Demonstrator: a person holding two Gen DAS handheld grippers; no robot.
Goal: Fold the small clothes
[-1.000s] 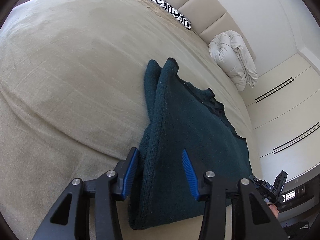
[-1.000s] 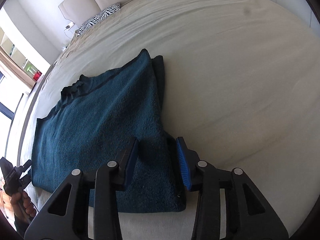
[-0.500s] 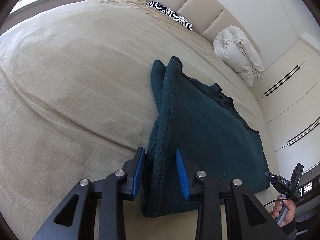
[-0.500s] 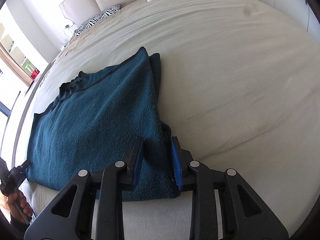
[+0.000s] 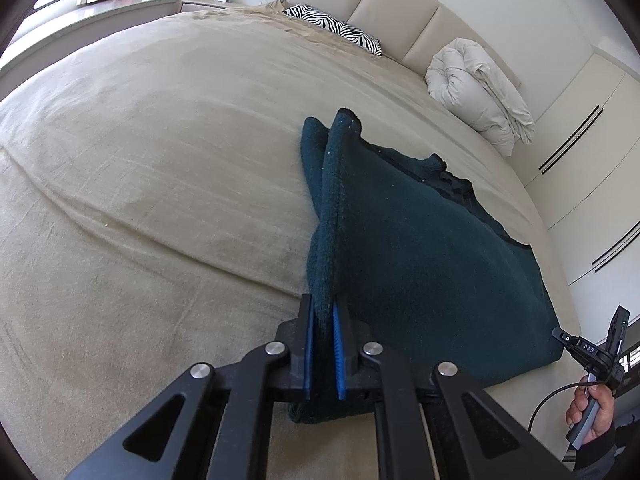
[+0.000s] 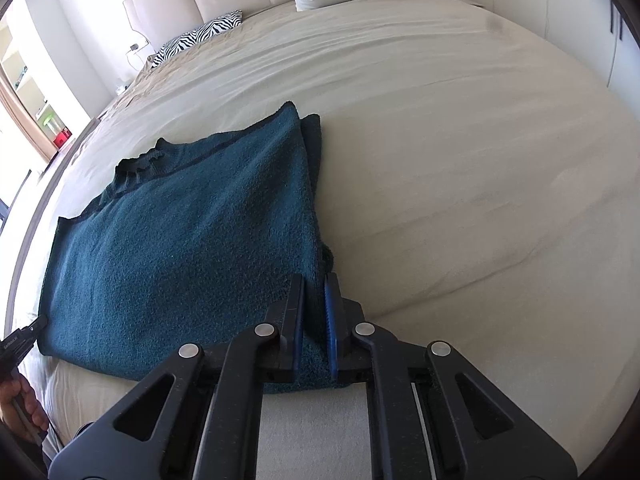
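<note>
A dark teal knitted sweater (image 5: 420, 248) lies on the beige bed, sleeves folded in, collar at its far edge. It also shows in the right wrist view (image 6: 192, 248). My left gripper (image 5: 322, 316) is shut on the sweater's near left bottom corner, the fabric pinched between the blue pads. My right gripper (image 6: 314, 304) is shut on the near right bottom corner. Both corners are raised a little off the bed. The right gripper (image 5: 600, 352) shows at the edge of the left wrist view, in a hand.
The wide beige bed (image 5: 160, 160) stretches ahead. A zebra-print pillow (image 5: 332, 26) and a rolled white duvet (image 5: 480, 88) lie by the padded headboard (image 5: 400, 8). White wardrobe doors (image 5: 592, 152) stand to the right. A windowsill with red and green items (image 6: 56, 132) is at the left.
Both grippers went from open around the sweater's bottom corners to shut on them. Both views have pulled up and back a little, lifting the hem.
</note>
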